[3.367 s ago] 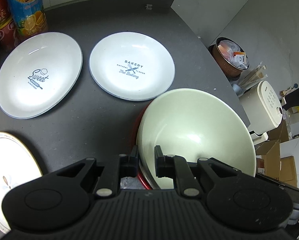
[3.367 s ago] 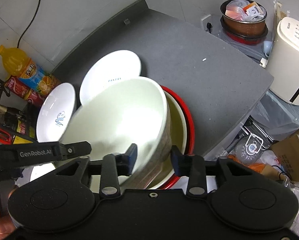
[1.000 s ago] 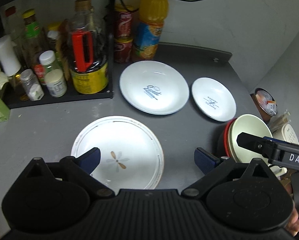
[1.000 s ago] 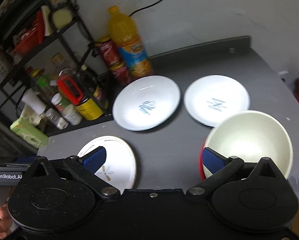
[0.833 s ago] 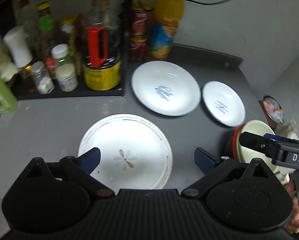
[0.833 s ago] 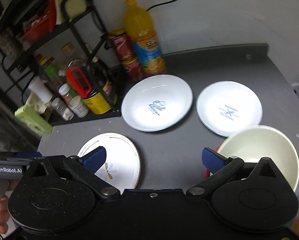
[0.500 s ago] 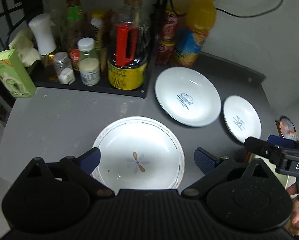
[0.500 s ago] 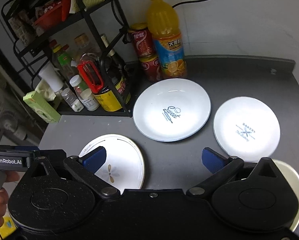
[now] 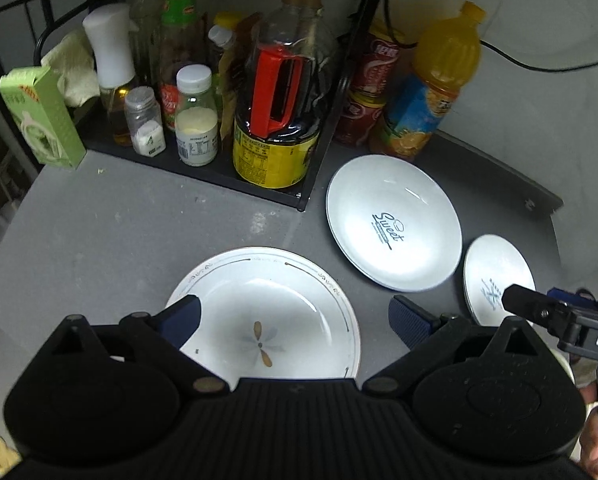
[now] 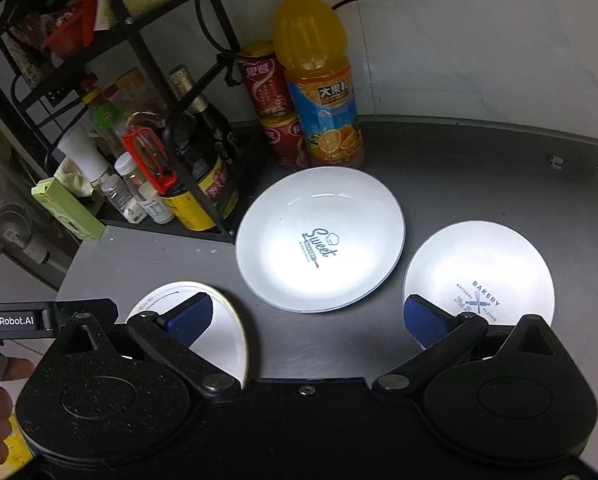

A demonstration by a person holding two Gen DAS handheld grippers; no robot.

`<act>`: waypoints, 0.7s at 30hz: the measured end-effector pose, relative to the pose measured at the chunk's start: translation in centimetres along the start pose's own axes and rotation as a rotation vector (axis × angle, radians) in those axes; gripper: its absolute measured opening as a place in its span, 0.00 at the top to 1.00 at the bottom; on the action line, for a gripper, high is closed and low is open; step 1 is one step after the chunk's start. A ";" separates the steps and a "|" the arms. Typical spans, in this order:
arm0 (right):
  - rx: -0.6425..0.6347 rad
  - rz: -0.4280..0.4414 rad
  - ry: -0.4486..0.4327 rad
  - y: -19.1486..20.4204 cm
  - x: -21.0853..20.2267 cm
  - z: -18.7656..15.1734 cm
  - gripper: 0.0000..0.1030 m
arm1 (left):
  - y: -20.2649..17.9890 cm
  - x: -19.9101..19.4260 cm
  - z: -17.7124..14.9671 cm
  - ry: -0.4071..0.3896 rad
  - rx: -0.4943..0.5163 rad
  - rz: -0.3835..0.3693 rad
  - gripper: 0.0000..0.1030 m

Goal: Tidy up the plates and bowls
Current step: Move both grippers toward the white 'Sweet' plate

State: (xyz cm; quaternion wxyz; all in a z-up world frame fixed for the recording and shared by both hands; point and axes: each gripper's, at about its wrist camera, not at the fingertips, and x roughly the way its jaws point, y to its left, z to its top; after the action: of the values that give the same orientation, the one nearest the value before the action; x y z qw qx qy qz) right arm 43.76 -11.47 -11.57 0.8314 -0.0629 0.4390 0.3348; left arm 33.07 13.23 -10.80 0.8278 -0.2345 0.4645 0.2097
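I hold both grippers wide open and empty: the left gripper [image 9: 295,316] hovers over the flower plate [image 9: 267,312], the right gripper [image 10: 307,318] above the table [image 10: 479,176]. Plates lie unstacked, the Sweet plate [image 10: 319,236] between the flower plate and Bakery plate [image 10: 479,276], so I judge stacking comes next, calling for a rim grasp.

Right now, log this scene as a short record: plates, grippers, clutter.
surface: dark grey table
flower plate: nearest, under the left gripper
Sweet plate: middle, by the rack
Bakery plate: right of it, apart
left gripper: open, empty
right gripper: open, empty
rack: bottles and jars
behind plates: juice bottle, red cans
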 end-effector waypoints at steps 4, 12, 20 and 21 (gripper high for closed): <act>0.006 0.004 0.007 -1.4 0.9 0.5 0.00 | -0.8 1.1 0.2 -0.010 -0.029 0.001 0.04; 0.011 0.009 -0.004 -3.0 2.6 1.6 0.01 | -1.9 4.4 1.3 -0.003 -0.098 -0.030 0.06; 0.063 -0.009 0.022 -5.3 6.2 3.3 0.14 | -2.5 8.1 2.0 0.003 -0.167 -0.054 0.13; 0.070 -0.010 0.028 -5.6 6.7 3.5 0.17 | -2.4 8.6 2.0 0.008 -0.180 -0.056 0.17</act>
State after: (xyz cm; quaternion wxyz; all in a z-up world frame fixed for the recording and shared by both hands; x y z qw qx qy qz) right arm 52.24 -11.04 -15.69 0.8284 -0.0407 0.4617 0.3144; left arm 39.95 13.57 -16.86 0.8070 -0.3219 0.4404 0.2265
